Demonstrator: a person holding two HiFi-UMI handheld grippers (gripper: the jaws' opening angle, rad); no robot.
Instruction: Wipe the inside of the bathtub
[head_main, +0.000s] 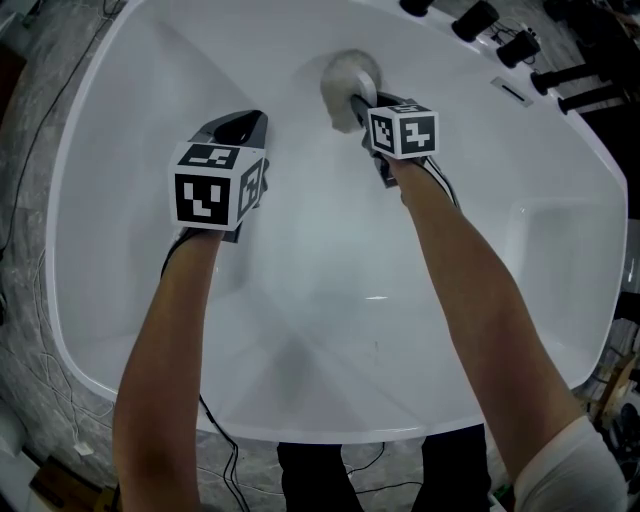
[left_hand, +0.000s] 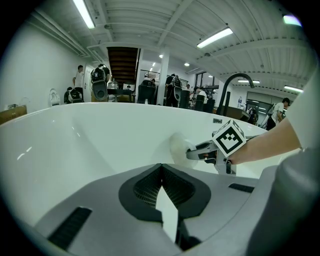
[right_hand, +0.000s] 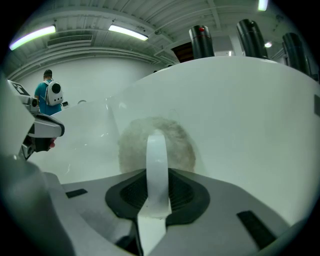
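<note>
The white bathtub (head_main: 150, 90) fills the head view, and both grippers are down inside it. My right gripper (head_main: 362, 103) is shut on the white handle (right_hand: 156, 165) of a round, fuzzy grey-white scrub pad (head_main: 343, 80). The pad lies flat against the tub's far inner wall (right_hand: 240, 115). The left gripper view shows the same pad (left_hand: 177, 147) pressed on the wall ahead. My left gripper (head_main: 240, 125) hangs to the left of the pad, apart from it. Its jaws meet at the tips with nothing between them (left_hand: 161, 172).
Black tap fittings (head_main: 480, 18) stand on the tub's far right rim, with a curved black spout (left_hand: 232, 80). A moulded step (head_main: 560, 240) sits in the tub's right side. Cables (head_main: 30, 330) run over the grey floor to the left. People stand far off in the room (right_hand: 47, 95).
</note>
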